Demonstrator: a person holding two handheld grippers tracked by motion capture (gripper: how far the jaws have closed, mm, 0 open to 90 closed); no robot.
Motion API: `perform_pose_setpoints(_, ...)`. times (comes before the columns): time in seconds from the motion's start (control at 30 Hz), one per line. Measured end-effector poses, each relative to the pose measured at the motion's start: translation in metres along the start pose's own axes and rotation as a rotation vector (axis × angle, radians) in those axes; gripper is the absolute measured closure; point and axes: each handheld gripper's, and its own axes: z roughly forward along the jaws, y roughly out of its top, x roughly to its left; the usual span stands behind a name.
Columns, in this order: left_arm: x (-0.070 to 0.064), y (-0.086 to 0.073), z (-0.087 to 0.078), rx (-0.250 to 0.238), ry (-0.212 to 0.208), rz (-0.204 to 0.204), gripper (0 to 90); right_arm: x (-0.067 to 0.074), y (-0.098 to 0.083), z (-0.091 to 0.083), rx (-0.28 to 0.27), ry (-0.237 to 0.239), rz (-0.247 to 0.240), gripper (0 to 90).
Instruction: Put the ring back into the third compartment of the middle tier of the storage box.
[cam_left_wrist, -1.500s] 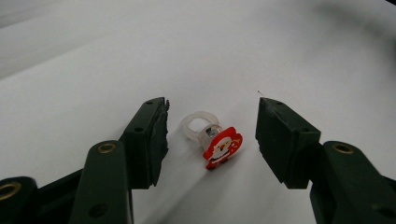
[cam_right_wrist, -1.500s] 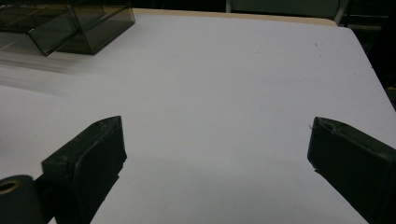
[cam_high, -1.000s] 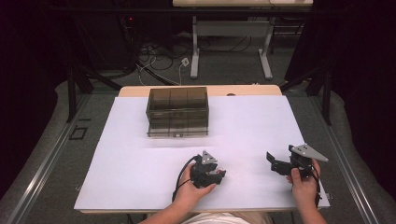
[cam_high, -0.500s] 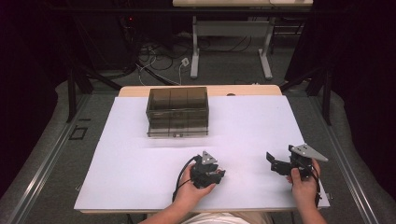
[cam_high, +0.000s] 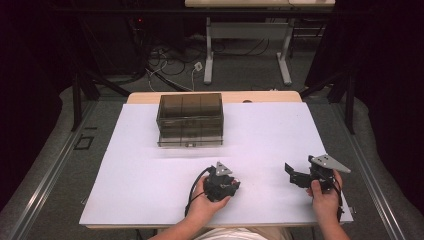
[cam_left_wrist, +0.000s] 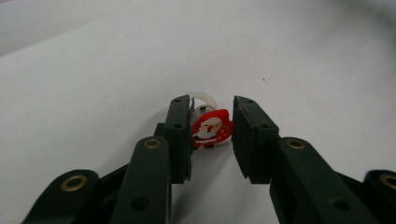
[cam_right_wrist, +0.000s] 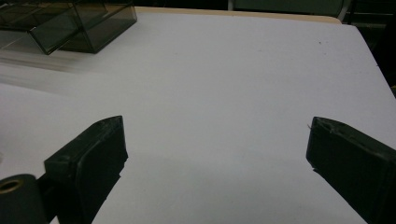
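A small red and white Santa figure on a clear plastic ring lies on the white table sheet. My left gripper points down at it and its jaws have just been closing; both pads now touch the figure, one on each side. In the high view the left gripper sits near the front middle of the sheet. My right gripper is held at the front right, pointing left, jaws wide apart. In its own view the right gripper has nothing between its pads.
A smoky transparent plastic box with compartments stands at the back middle of the sheet, also seen at the upper left as the box. Table edges run close on the right and front. Beyond are floor cables and desk legs.
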Motion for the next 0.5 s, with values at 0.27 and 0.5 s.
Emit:
perform_pose_setpoints(0.27, -0.0002, -0.0001, 0.0001, -0.002, 0.0, -0.003, 68.6, 0.0007, -0.0002, 0.0003, 0.003, 0.002, 0.008, 4.8)
perform_pose_setpoints(0.5, 0.0001, 0.0008, -0.0001, -0.005, -0.003, -0.006, 68.8, 0.0006, -0.0003, 0.0003, 0.005, 0.005, 0.009, 4.8)
